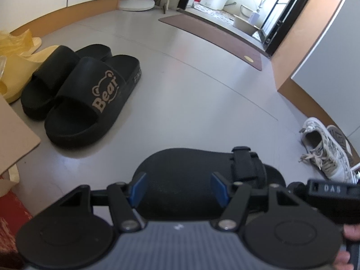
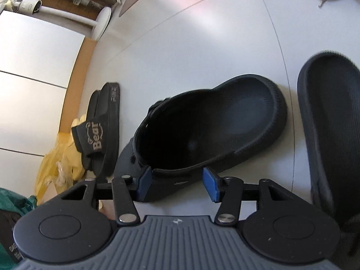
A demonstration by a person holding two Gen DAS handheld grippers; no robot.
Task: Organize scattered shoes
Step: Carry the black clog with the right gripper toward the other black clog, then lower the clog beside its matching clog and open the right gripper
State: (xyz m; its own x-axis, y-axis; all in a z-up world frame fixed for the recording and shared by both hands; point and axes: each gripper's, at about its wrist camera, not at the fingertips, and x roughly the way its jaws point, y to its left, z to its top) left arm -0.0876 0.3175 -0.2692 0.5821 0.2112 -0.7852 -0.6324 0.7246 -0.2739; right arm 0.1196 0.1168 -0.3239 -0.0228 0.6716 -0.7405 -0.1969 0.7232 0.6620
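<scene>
Our left claw (image 1: 177, 189) and right claw (image 2: 177, 183) gape over black clogs (image 2: 209, 126); beside them slides (image 1: 81, 94) sit paired, sneakers (image 1: 326, 150) remain scattered.

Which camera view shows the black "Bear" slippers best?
The left wrist view: the pair of Bear slippers lies side by side on the floor, unobstructed, with the logo readable. In the right wrist view the Bear slippers appear small, turned sideways at the left, partly hidden behind a black clog.
</scene>
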